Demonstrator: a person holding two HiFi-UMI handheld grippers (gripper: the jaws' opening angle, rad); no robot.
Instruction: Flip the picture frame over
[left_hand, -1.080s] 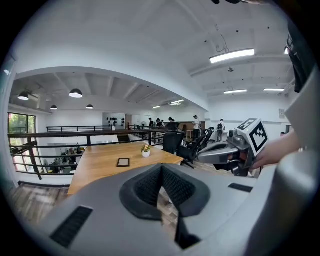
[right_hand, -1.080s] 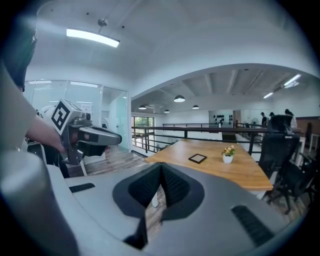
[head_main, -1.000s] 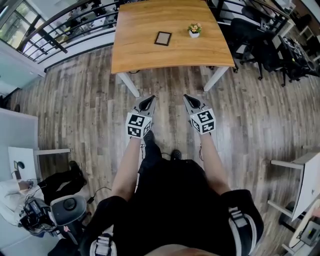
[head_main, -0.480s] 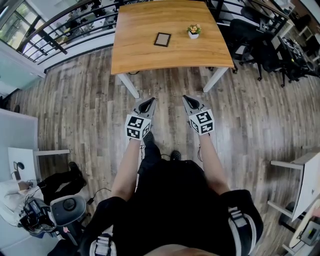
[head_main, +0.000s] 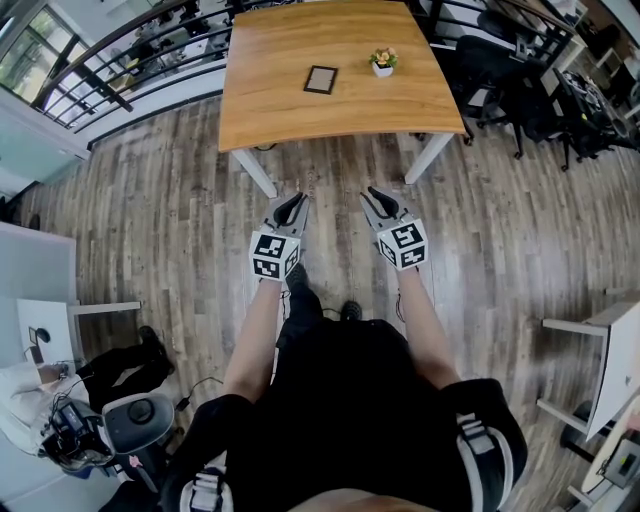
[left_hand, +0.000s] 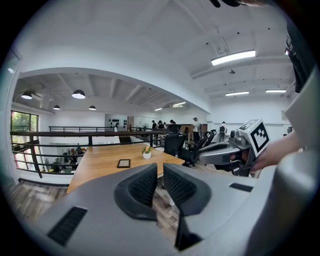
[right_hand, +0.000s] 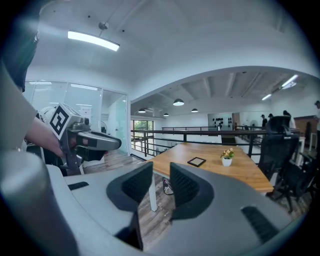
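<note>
The right tool (head_main: 376, 198) is opening its jaws with nothing between them, the left tool (head_main: 293, 203) pressed together and empty, likely readying for the picture frame (head_main: 322, 79), which lies flat on the worktop (head_main: 280, 110) well ahead, near a small potted plant (head_main: 383, 62).

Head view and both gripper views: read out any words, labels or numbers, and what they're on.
No readable text. The marker cubes on the left gripper and the right gripper, whose empty jaws are opening, show only black-and-white squares. The picture frame on the table is too small to read.
</note>
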